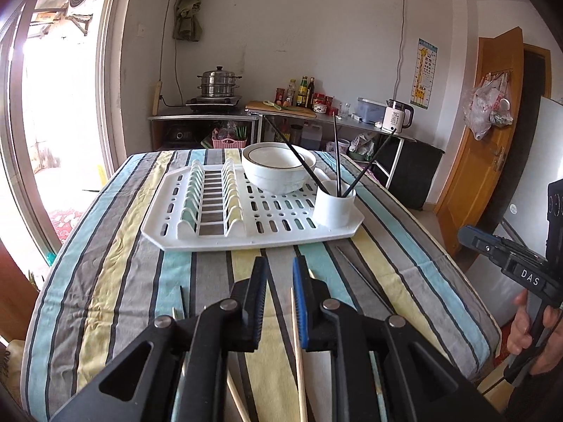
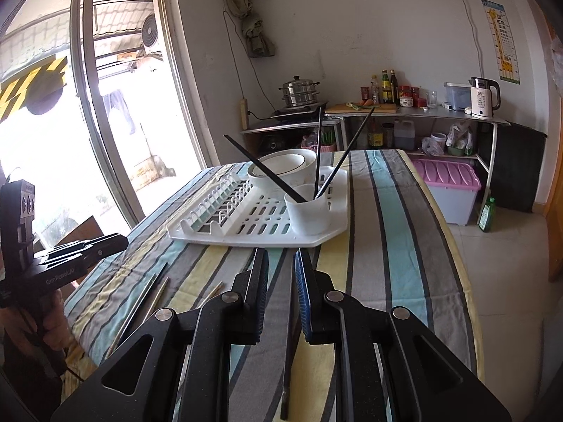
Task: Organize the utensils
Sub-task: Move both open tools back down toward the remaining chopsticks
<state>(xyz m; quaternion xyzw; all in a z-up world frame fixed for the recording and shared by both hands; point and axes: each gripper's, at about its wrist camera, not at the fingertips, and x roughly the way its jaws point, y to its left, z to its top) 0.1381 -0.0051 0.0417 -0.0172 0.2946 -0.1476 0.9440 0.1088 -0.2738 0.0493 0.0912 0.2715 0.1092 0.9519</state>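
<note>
Near table (image 1: 105, 281) front edge: both hand-held grippers (image 1: 279, 263) (image 2: 281, 256) parted, nothing grasped; rack (image 1: 253, 235) ahead.

Cup (image 1: 333, 207) holding chopsticks (image 1: 337, 154) on rack (image 1: 253, 235), bowl (image 1: 278, 167) behind.

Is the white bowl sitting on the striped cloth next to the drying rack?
No, the white bowl sits on the white drying rack, behind the white cup holding three black chopsticks.

A steamer pot (image 1: 219, 82), sauce bottles (image 1: 305, 92) and a white kettle (image 1: 397, 115) line the back counter (image 1: 352, 119).
</note>
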